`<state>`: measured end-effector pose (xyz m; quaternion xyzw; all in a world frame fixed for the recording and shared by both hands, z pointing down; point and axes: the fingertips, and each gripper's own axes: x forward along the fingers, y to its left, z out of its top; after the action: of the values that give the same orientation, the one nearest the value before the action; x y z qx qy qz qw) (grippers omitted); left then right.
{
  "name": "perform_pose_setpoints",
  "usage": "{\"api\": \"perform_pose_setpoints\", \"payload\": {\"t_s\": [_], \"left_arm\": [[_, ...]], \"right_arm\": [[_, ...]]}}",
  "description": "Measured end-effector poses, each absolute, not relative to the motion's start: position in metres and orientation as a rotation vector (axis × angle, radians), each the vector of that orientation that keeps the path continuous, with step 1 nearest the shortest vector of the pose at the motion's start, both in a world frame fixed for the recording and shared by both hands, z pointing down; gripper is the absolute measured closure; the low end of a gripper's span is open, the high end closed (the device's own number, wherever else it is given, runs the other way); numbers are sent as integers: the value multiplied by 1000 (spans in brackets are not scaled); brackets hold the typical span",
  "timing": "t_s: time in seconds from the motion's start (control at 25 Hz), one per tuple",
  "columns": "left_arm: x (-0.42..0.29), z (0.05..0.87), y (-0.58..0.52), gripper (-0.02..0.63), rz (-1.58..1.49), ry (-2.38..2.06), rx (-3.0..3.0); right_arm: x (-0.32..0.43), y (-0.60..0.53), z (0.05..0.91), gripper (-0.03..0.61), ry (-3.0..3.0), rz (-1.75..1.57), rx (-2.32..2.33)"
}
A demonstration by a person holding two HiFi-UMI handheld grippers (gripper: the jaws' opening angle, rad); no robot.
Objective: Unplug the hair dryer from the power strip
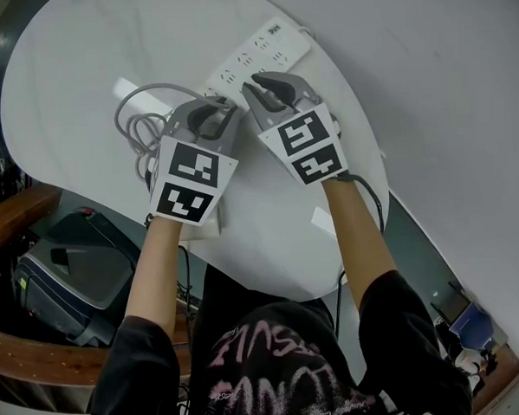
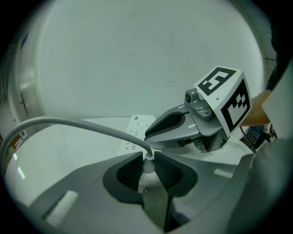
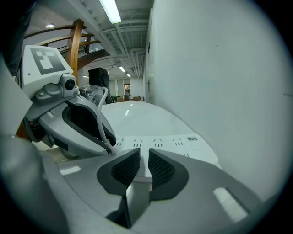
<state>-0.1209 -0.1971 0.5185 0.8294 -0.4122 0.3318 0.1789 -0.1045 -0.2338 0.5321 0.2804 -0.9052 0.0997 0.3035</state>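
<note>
A white power strip lies at the far side of the round white table. In the left gripper view my left gripper is shut on a white plug whose grey cord arcs off to the left. The plug's lower end is hidden, so I cannot tell whether it sits in the power strip. Coils of the cord lie left of my left gripper. My right gripper hangs over the strip's near edge. The right gripper jaws stand shut to a thin slit, with nothing between them.
A plain white wall rises just behind the strip. The table's near edge curves in front of the person. Dark equipment and a wooden rail stand on the left, below the table.
</note>
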Motion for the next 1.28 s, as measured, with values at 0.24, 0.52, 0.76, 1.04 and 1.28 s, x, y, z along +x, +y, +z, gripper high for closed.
{"api": "perform_pose_setpoints", "payload": {"t_s": [0.24, 0.52, 0.76, 1.04, 1.28], "left_arm": [[-121, 518, -197, 534, 970, -1137, 2339], [-121, 518, -196, 534, 998, -1096, 2330], [-120, 518, -197, 534, 997, -1075, 2324], [-119, 519, -196, 540, 1096, -1024, 2320], [-121, 518, -197, 549, 1036, -1039, 2295]], "right_arm": [[-104, -234, 532, 503, -2396, 292, 719], [-106, -233, 532, 515, -2342, 187, 660], [-106, -233, 535, 517, -2258, 187, 570], [-108, -234, 535, 511, -2222, 233, 513], [-108, -233, 537, 510, -2217, 243, 516]]}}
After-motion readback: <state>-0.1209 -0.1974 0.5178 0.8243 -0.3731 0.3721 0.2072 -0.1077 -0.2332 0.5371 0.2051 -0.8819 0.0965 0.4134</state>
